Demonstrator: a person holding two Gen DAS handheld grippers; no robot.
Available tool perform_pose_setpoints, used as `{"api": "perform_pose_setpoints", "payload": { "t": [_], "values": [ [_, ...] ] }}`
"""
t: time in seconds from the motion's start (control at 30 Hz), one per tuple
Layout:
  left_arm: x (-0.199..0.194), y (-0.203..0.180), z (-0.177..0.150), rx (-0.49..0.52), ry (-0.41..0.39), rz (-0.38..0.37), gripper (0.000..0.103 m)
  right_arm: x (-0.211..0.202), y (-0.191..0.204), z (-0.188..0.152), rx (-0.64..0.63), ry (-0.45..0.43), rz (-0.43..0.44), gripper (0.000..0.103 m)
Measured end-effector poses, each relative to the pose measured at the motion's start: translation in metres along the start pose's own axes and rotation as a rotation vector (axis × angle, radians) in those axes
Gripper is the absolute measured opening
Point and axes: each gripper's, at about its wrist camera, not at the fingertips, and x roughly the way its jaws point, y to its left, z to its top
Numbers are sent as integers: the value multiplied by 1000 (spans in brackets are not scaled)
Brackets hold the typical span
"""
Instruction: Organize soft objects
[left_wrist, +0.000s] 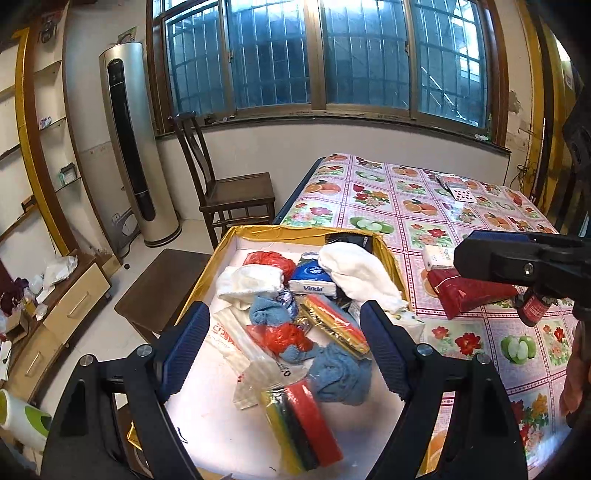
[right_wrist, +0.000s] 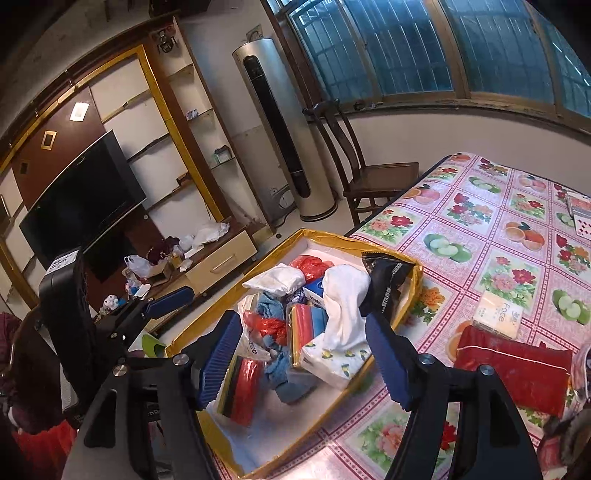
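Note:
A gold-rimmed box (left_wrist: 295, 232) (right_wrist: 354, 240) lies at the table's left edge, filled with soft items. In it are white cloths (left_wrist: 354, 273) (right_wrist: 343, 295), a blue cloth (left_wrist: 340, 376) (right_wrist: 284, 373), red plastic bags (left_wrist: 280, 336), a Vinda tissue pack (left_wrist: 314, 280), sponge packs (left_wrist: 303, 424) (right_wrist: 243, 384) and a floral tissue pack (right_wrist: 332, 362). My left gripper (left_wrist: 284, 347) hangs open over the box, holding nothing. My right gripper (right_wrist: 303, 354) is open too, above the box's near right side, empty. On the tablecloth lie a red pack (right_wrist: 513, 369) (left_wrist: 469, 291) and a Face tissue pack (right_wrist: 498, 314) (left_wrist: 437, 256).
The table has a fruit-and-flower oilcloth (left_wrist: 406, 206). Playing cards (left_wrist: 454, 186) lie at its far side. A small dark bottle (left_wrist: 532, 310) stands by the red pack. A wooden chair (left_wrist: 229, 195), a stool (left_wrist: 159, 291) and a tower air conditioner (left_wrist: 136, 147) stand beyond the box.

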Motion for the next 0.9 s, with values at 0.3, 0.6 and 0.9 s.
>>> {"api": "perform_pose_setpoints", "payload": {
  "t": [0.3, 0.6, 0.9],
  "values": [
    [-13, -44, 5, 60, -34, -9, 84, -54, -33, -22, 37, -36, -36, 74],
    [-25, -90, 11, 132, -53, -31, 84, -103, -69, -52, 91, -61, -69, 79],
    [3, -134, 34, 151, 83, -183, 84, -171, -117, -71, 120, -104, -187, 84]
  ]
}}
